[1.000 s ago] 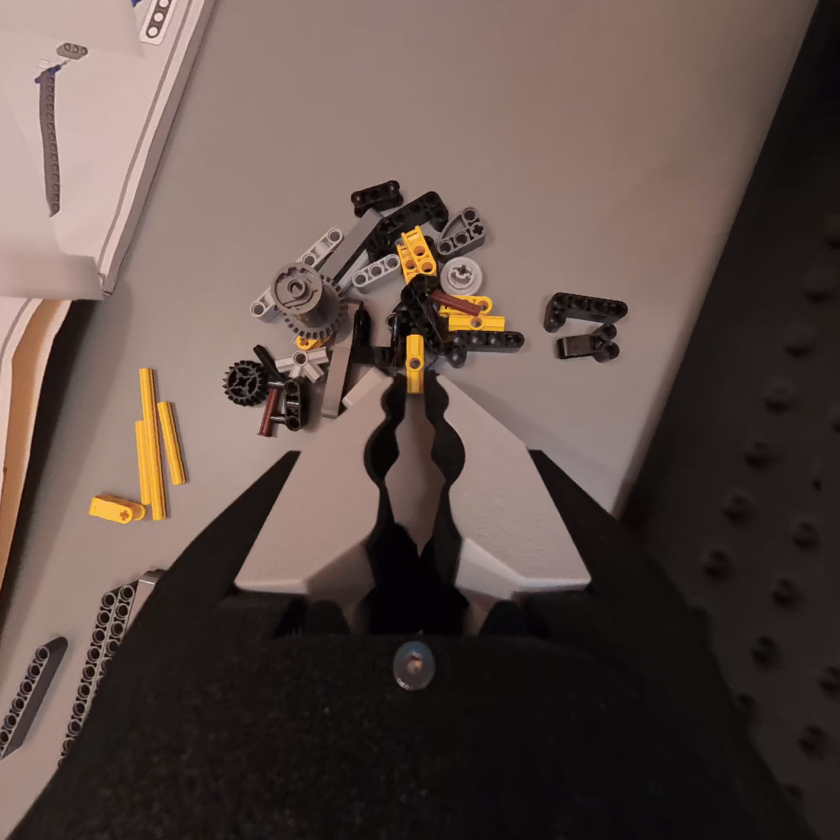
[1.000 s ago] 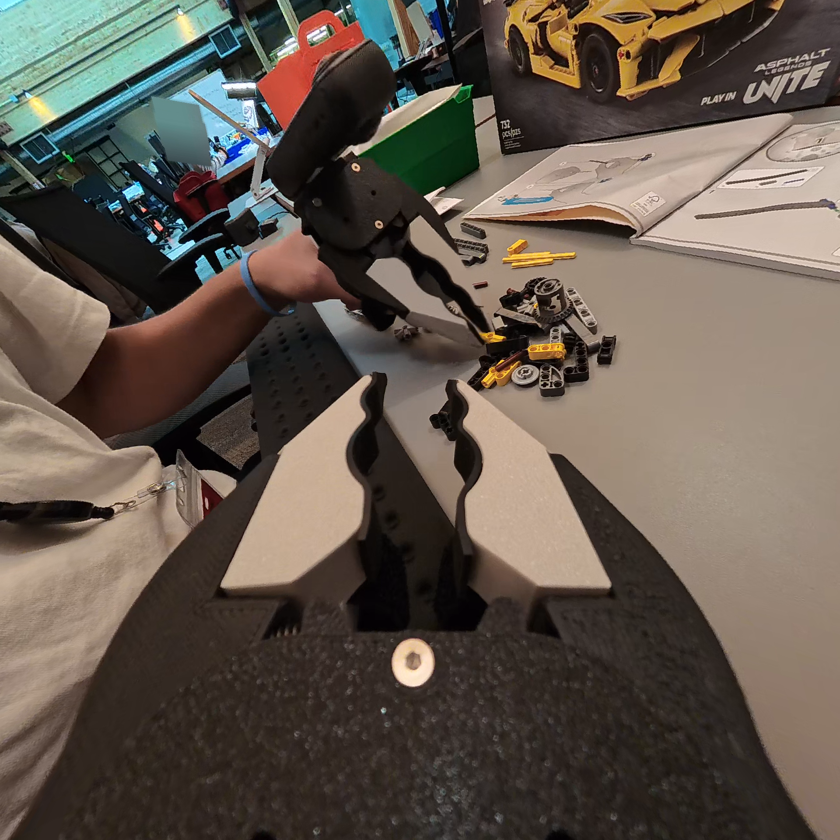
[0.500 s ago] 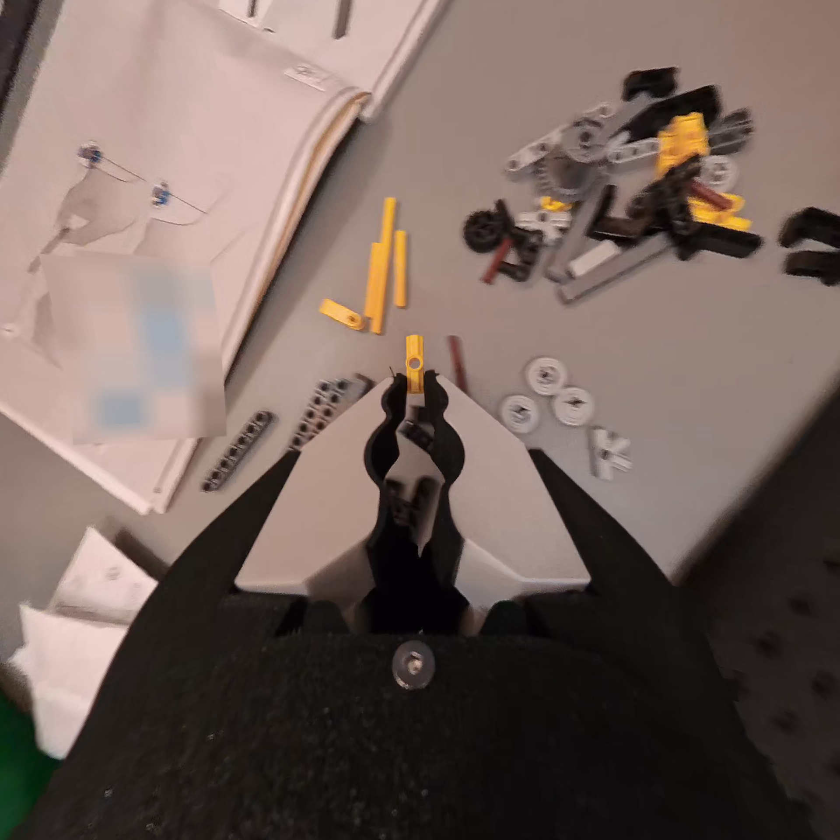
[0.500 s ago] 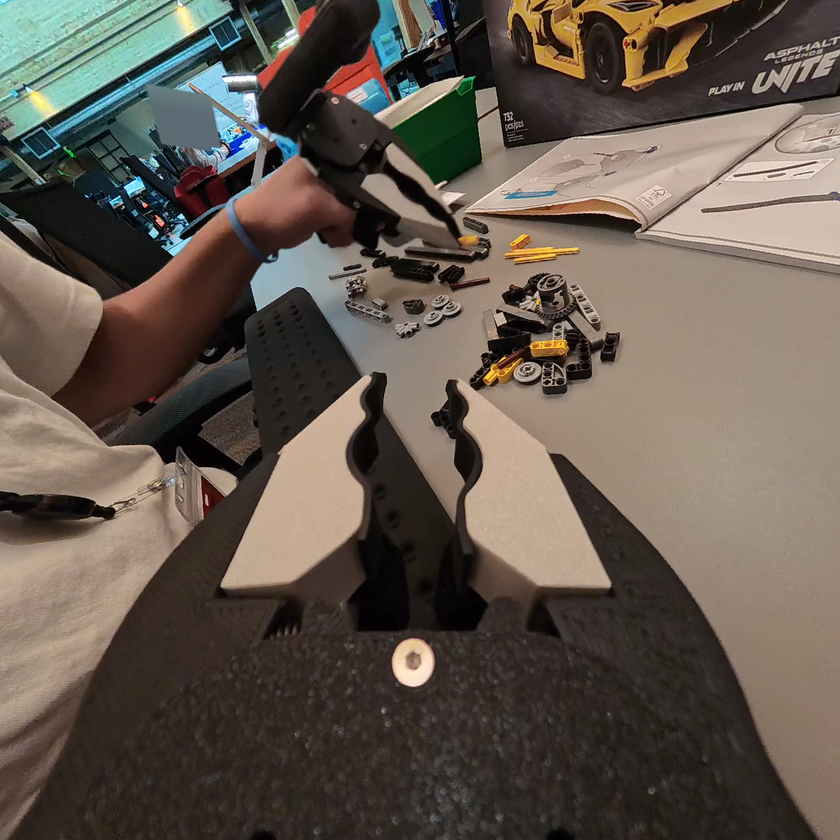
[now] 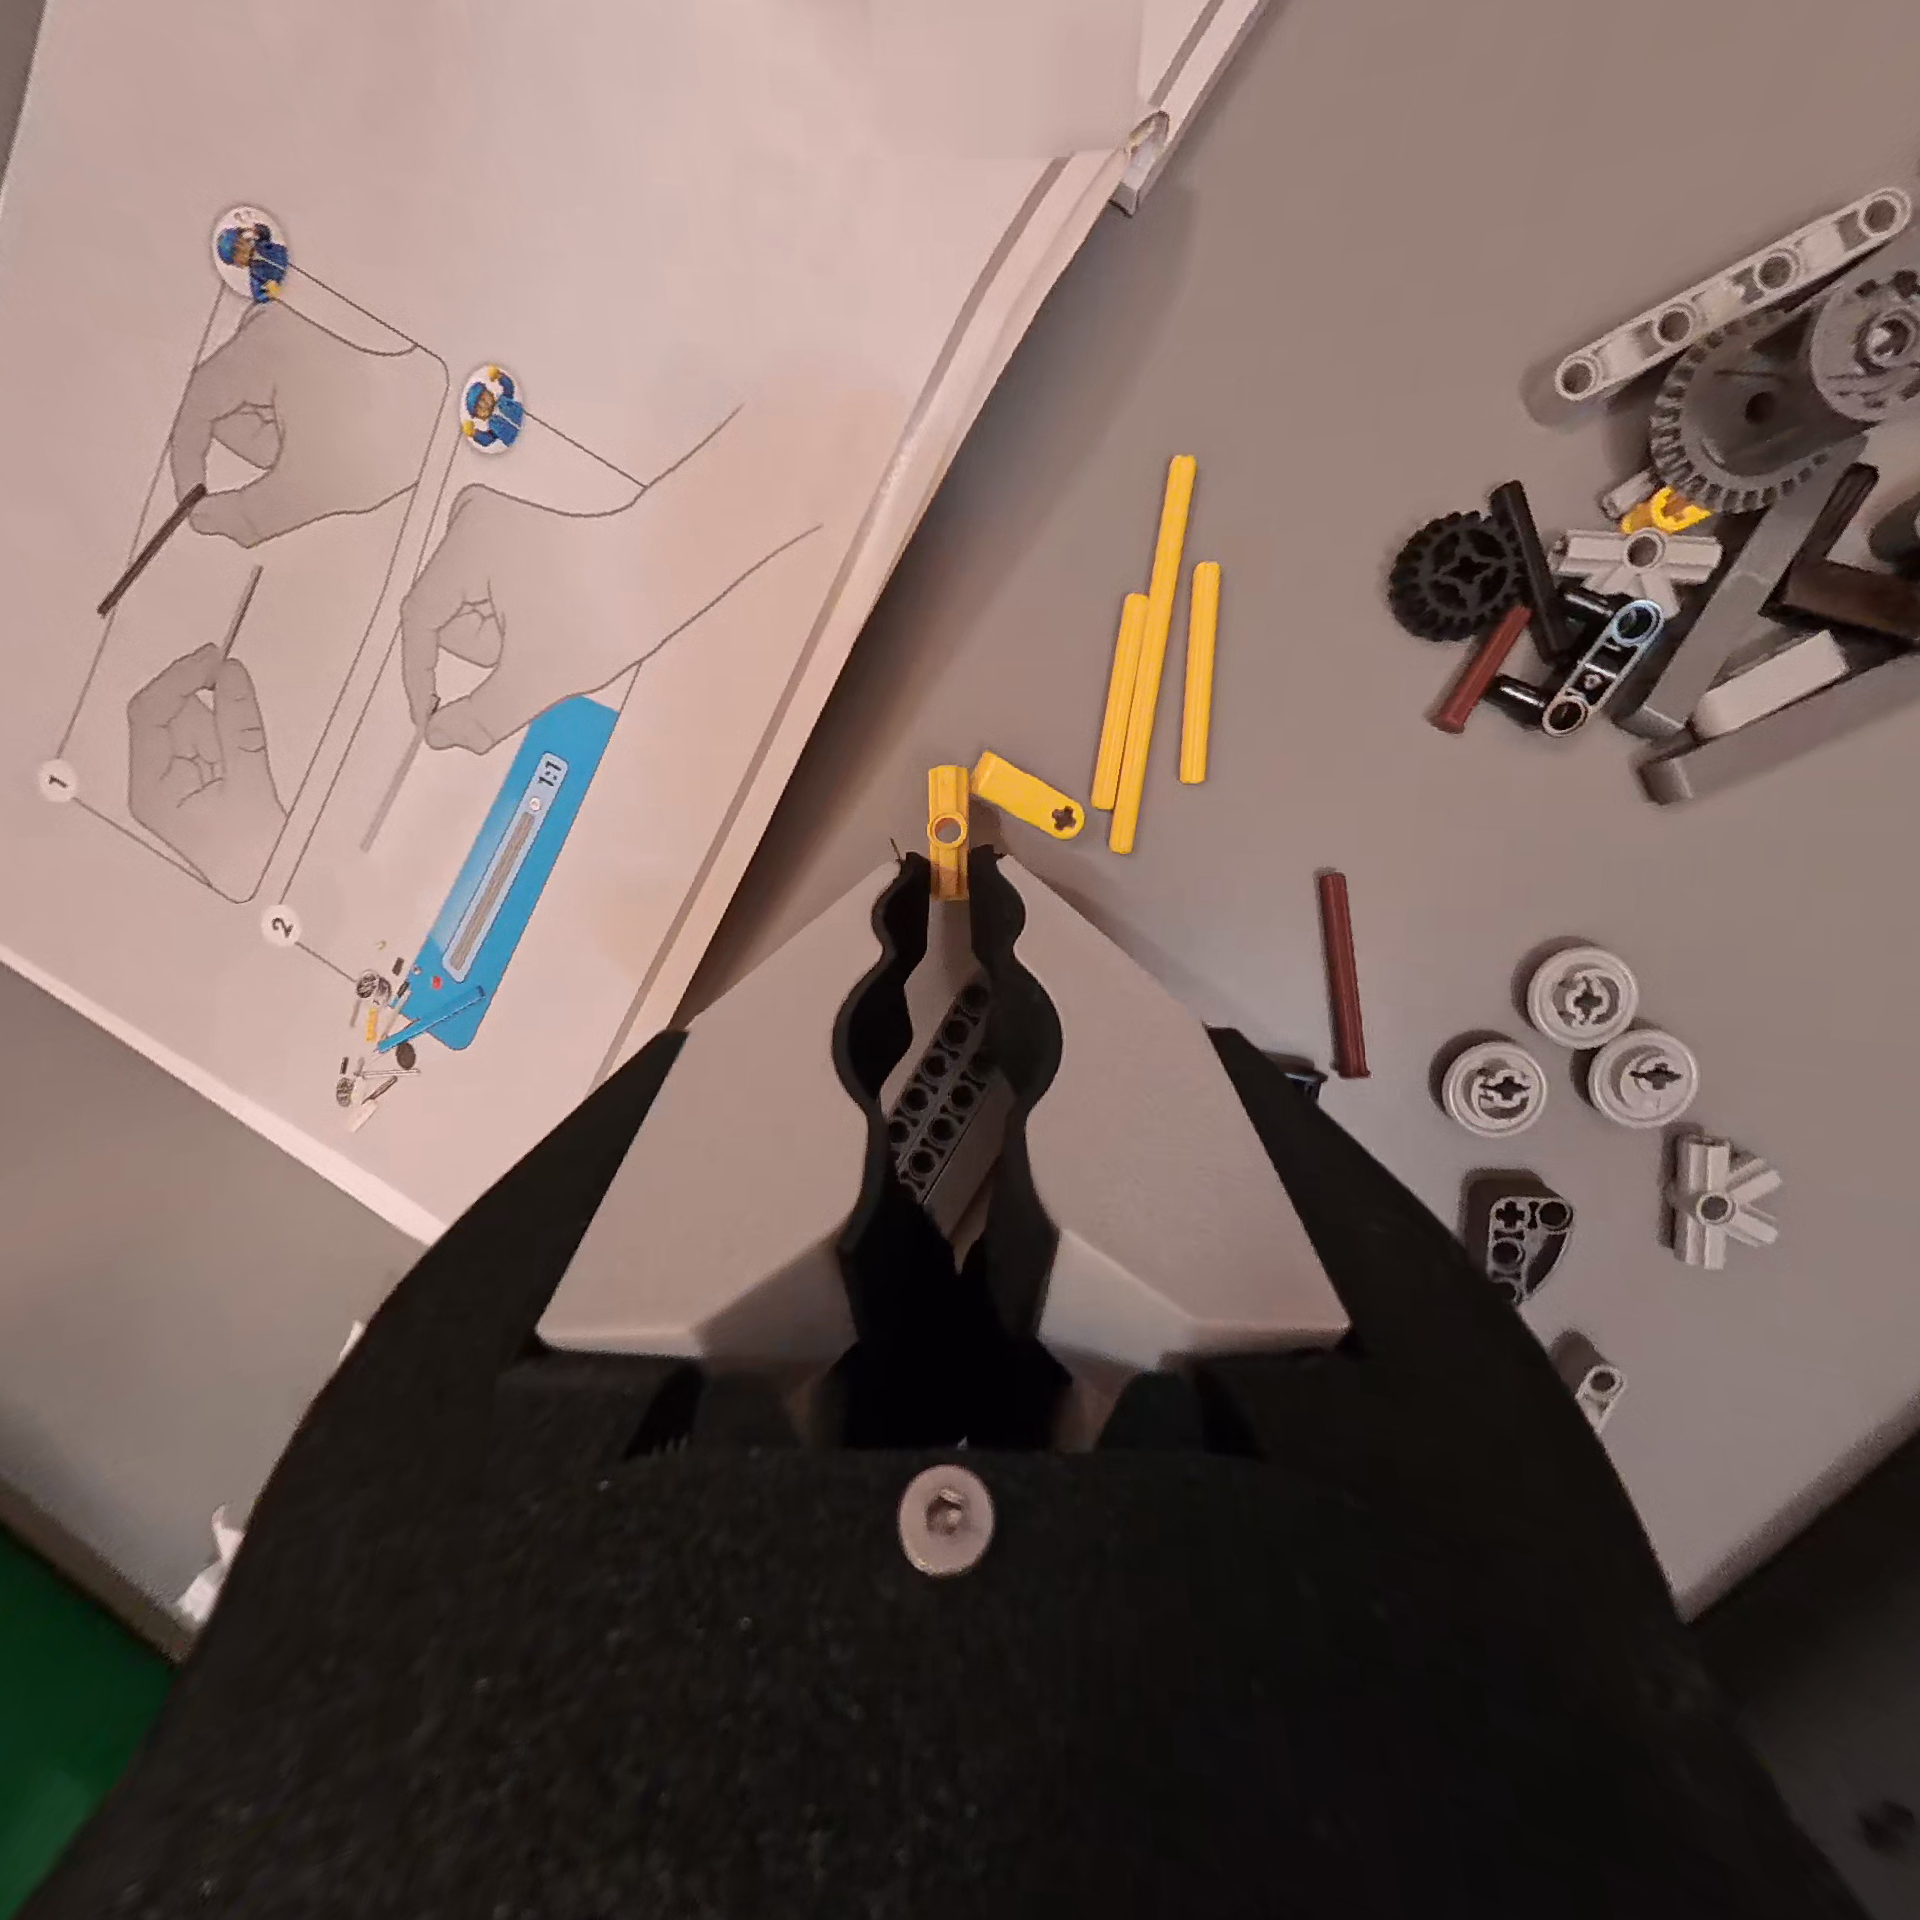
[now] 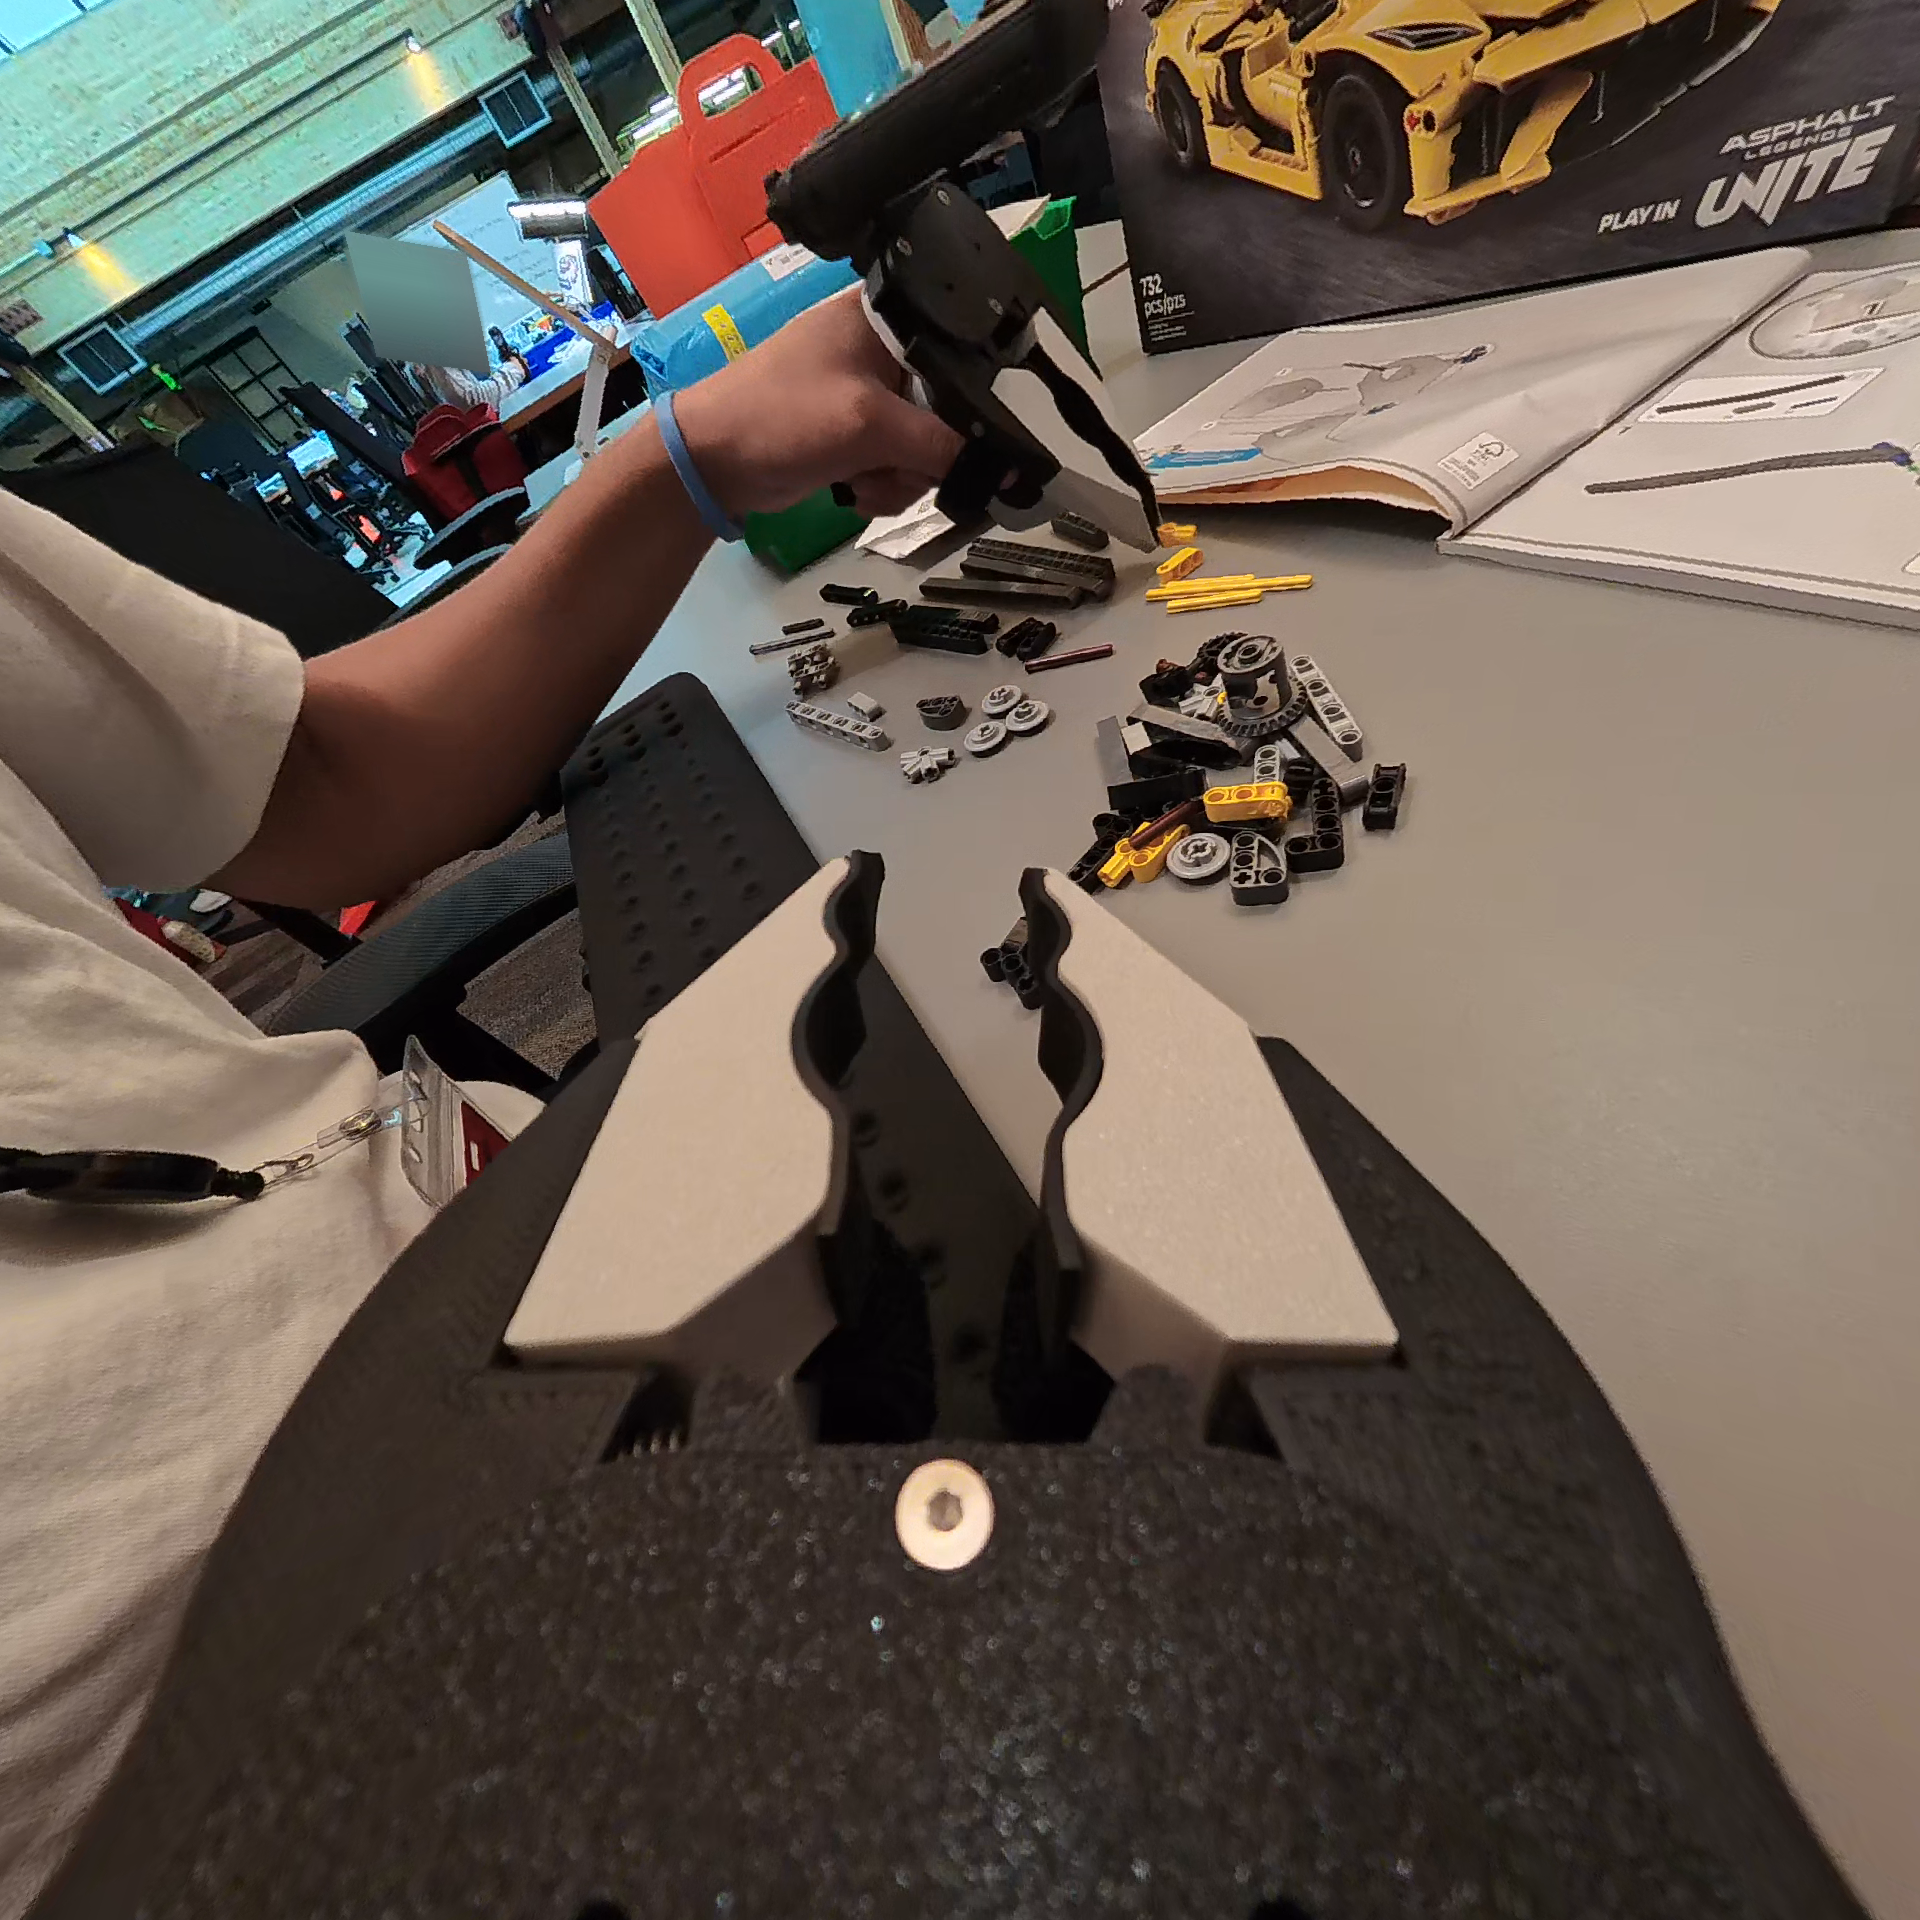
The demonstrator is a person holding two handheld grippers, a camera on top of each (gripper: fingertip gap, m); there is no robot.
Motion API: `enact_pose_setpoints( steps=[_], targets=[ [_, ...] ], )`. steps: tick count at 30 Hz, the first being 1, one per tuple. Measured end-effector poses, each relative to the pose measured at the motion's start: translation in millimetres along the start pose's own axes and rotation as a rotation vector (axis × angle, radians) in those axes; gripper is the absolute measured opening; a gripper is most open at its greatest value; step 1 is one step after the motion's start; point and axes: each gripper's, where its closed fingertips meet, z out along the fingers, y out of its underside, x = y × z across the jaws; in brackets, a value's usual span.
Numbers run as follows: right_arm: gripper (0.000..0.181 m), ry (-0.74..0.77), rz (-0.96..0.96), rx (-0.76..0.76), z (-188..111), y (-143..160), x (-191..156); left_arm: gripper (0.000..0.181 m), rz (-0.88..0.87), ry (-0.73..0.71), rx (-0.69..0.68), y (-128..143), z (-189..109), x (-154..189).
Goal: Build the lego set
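Left tongs (image 5: 948, 871), now beside booklet (image 5: 623, 312), tilted downward.

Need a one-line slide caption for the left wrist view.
Left gripper shut on a small yellow connector, beside the yellow axles.

Left tool (image 5: 948, 871) pinched nearly closed, angled down at the table; right tool (image 6: 951, 902) parted, level.

The grey desk (image 6: 1558, 1039) carries many things. An open instruction booklet (image 6: 1507, 416) lies at the far side, and behind it stands the set's box (image 6: 1455, 156). Near the booklet lie three yellow axles (image 5: 1153, 644) side by side and a short yellow connector (image 5: 1023, 805). A brown axle (image 5: 1342, 971), three grey round discs (image 5: 1569, 1049) and a mixed pile of parts (image 6: 1236, 779) lie nearer.
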Motion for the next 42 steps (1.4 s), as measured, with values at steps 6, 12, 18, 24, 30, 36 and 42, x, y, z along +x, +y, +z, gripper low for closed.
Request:
enact_pose_setpoints(
  steps=[6,12,18,24,30,36,42],
  targets=[
    [0.029,-0.009,0.008,0.000,0,0,0,0.006,0.002,0.019,0.000,-4,9,8],
    [0.029,-0.011,0.011,0.007,-1,-1,0,0.008,0.004,0.026,0.025,-6,9,14],
    [0.029,-0.014,0.010,0.004,-1,-1,-1,0.020,-0.004,0.033,0.023,0,6,14],
    [0.029,-0.010,0.009,0.007,-1,-1,-1,0.021,0.025,0.077,0.160,-27,-21,37],
    [0.032,-0.009,0.012,0.008,-1,-1,0,0.017,0.115,0.239,0.244,-72,-14,145],
    [0.029,-0.015,0.012,0.016,-2,-2,-1,0.030,0.087,0.219,0.213,-85,3,176],
    [0.029,-0.023,0.011,0.023,-3,-3,-2,0.023,0.097,0.222,0.106,-75,19,179]
  ],
)
